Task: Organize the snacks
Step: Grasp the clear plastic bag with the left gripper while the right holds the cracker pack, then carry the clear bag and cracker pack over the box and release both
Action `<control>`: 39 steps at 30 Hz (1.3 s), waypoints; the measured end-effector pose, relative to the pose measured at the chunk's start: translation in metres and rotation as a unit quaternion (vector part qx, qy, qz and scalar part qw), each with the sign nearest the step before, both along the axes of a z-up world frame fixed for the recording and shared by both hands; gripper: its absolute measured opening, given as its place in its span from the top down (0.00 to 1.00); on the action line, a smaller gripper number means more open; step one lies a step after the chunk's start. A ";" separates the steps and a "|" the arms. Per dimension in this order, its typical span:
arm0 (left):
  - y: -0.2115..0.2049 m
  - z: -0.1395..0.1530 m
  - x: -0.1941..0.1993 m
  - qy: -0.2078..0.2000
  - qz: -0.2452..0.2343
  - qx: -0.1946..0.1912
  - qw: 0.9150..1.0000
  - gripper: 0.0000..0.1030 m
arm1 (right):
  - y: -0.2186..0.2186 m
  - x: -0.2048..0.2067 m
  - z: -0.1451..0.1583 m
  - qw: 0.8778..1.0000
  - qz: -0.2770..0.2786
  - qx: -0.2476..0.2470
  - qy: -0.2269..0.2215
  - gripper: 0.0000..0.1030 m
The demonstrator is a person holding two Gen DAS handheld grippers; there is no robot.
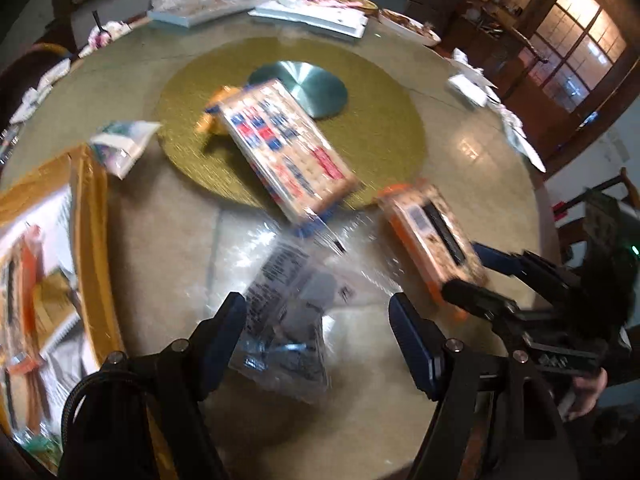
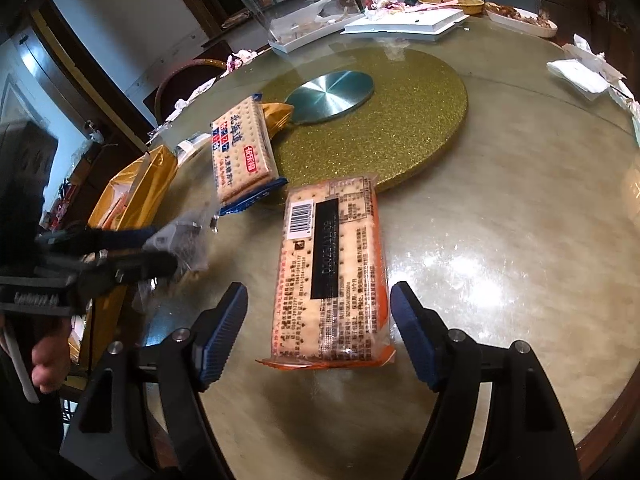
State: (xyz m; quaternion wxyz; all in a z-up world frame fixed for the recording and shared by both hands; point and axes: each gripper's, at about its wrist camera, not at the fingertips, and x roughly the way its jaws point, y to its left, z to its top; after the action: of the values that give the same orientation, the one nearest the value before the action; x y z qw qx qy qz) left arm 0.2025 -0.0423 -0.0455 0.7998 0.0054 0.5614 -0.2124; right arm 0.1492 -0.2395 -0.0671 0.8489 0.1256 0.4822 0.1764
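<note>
My left gripper (image 1: 316,304) is open over a clear plastic packet (image 1: 288,312) with printed labels, which lies on the table between its fingers. My right gripper (image 2: 318,292) is open too. An orange cracker packet (image 2: 332,272) lies label side up between its pads, and the pads do not press it. Beyond these, a blue-edged cracker packet (image 2: 244,144) leans on a yellow snack bag (image 2: 276,114) at the rim of the gold turntable. At the left stands a golden box (image 1: 92,240) with several packets inside. The left wrist view is blurred.
The gold glitter turntable (image 2: 400,120) carries a metal disc (image 2: 332,94) at its centre. A small white packet (image 1: 124,144) lies by the box. White trays (image 2: 400,24), food plates (image 2: 524,20) and tissues (image 2: 580,72) crowd the far and right table edges. Hands (image 2: 48,360) hold the grippers' handles.
</note>
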 end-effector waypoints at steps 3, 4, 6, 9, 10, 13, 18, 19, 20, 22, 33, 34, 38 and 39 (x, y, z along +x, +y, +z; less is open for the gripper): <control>-0.002 0.006 -0.014 -0.001 -0.006 -0.016 1.000 0.28 | -0.002 -0.001 0.000 1.000 0.000 0.000 0.001 0.28; -0.005 0.007 -0.018 -0.004 -0.014 -0.016 1.000 0.28 | -0.003 -0.002 0.000 1.000 0.000 -0.003 -0.001 0.28; -0.012 0.009 -0.022 -0.018 -0.028 -0.001 0.999 0.28 | -0.006 -0.003 0.000 1.000 0.000 -0.003 -0.002 0.28; -0.017 0.003 -0.016 -0.035 -0.020 0.039 0.998 0.28 | -0.010 0.000 0.000 1.000 -0.003 0.003 0.001 0.27; -0.017 -0.002 -0.010 -0.035 -0.012 0.047 0.998 0.28 | -0.010 0.000 0.000 1.000 -0.002 0.000 0.002 0.27; -0.010 -0.013 0.000 -0.028 0.003 0.056 0.998 0.31 | -0.007 0.001 0.000 1.000 0.002 -0.011 0.000 0.26; -0.007 -0.014 -0.011 -0.027 0.013 0.043 0.999 0.45 | -0.001 0.006 0.001 1.000 0.004 -0.018 0.003 0.26; -0.006 -0.014 -0.011 -0.030 0.022 0.038 0.999 0.47 | 0.001 0.008 0.000 1.000 0.005 -0.018 0.004 0.26; -0.006 -0.015 -0.012 -0.032 0.029 0.035 0.998 0.47 | 0.003 0.012 0.001 1.000 0.004 -0.020 0.004 0.26; -0.004 -0.015 -0.010 -0.034 0.044 0.027 0.998 0.48 | 0.010 0.015 0.001 1.000 0.003 -0.031 0.002 0.26; 0.007 -0.019 -0.046 -0.065 0.099 0.002 0.993 0.56 | 0.023 -0.016 0.000 0.995 -0.025 -0.089 -0.025 0.45; 0.009 -0.019 -0.055 -0.067 0.102 0.001 0.992 0.56 | 0.023 -0.023 0.000 0.995 -0.027 -0.088 -0.025 0.45; 0.015 -0.018 -0.089 -0.082 0.120 0.008 0.989 0.57 | 0.027 -0.052 0.001 0.996 -0.019 -0.084 -0.031 0.45; 0.017 -0.018 -0.095 -0.085 0.122 0.002 0.989 0.57 | 0.029 -0.055 0.000 0.996 -0.017 -0.082 -0.032 0.45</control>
State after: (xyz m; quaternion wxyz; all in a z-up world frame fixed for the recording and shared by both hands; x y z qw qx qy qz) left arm 0.1074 -0.0257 -0.0634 0.8646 -0.0433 0.4880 -0.1111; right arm 0.0943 -0.2105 -0.0667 0.8743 0.0578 0.4652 0.1256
